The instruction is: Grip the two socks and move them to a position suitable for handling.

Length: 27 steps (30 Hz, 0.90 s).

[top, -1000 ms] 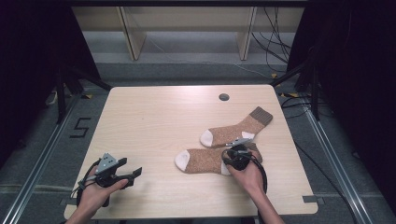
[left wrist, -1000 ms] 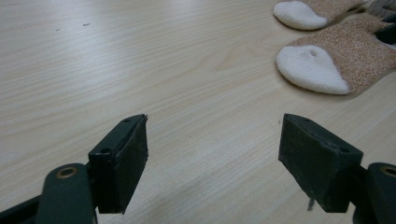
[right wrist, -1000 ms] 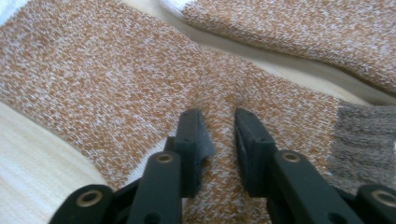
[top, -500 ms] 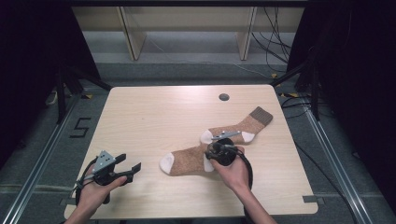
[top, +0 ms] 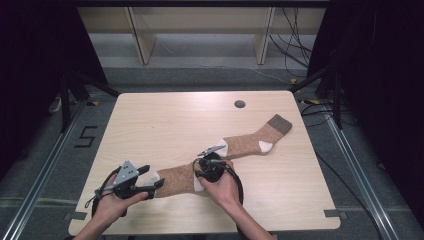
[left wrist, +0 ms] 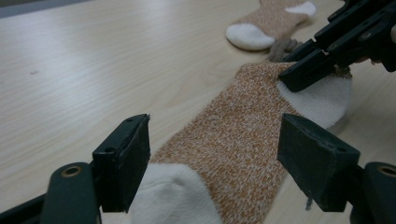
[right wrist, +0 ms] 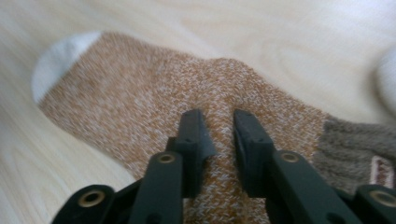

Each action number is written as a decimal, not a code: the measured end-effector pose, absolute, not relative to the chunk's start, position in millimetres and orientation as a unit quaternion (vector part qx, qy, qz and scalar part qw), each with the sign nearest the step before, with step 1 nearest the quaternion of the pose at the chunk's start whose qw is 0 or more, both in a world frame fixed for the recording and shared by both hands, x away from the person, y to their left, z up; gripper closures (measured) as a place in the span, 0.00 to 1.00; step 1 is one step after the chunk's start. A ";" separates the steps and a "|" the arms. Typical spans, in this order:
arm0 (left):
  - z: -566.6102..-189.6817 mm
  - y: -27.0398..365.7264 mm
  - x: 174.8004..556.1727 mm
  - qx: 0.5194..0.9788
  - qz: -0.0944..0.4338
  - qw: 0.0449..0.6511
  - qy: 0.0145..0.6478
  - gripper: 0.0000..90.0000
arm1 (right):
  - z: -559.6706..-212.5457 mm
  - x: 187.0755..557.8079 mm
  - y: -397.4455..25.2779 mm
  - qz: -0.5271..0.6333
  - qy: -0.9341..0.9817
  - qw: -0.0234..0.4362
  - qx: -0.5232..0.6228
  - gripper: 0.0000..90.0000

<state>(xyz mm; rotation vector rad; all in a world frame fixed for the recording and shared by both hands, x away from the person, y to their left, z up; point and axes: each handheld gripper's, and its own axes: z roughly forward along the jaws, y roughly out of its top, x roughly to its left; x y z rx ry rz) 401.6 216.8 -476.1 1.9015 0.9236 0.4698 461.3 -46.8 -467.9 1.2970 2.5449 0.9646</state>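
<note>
Here the right tool (top: 212, 159) pinches a fold of the near brown sock (top: 177, 179), which lies flat on the worktop (top: 165, 120) by its front edge. The left tool (top: 152, 184) stands open astride the white toe (left wrist: 175, 196), not yet clamped. The pinch looks shallow, so a pull may slip off or bunch the knit. The second sock (top: 255, 141) lies just beside the right tool and could snag.

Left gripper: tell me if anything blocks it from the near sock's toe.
Nothing visible does. The left gripper is open, its jaws either side of the near sock at its white toe. The right gripper pinches the sock farther along.
</note>
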 end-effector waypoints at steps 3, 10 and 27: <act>-479.4 204.1 407.7 0.798 0.186 0.435 0.373 0.33 | -466.1 458.9 -52.0 0.335 0.834 0.037 0.437 0.55; -493.4 191.6 420.4 0.829 0.176 0.380 0.371 0.49 | -430.9 467.5 -120.1 0.353 0.806 0.105 0.463 0.55; -500.4 188.2 436.7 0.847 0.166 0.356 0.357 0.57 | -476.8 476.8 -152.2 0.311 0.811 0.075 0.490 0.81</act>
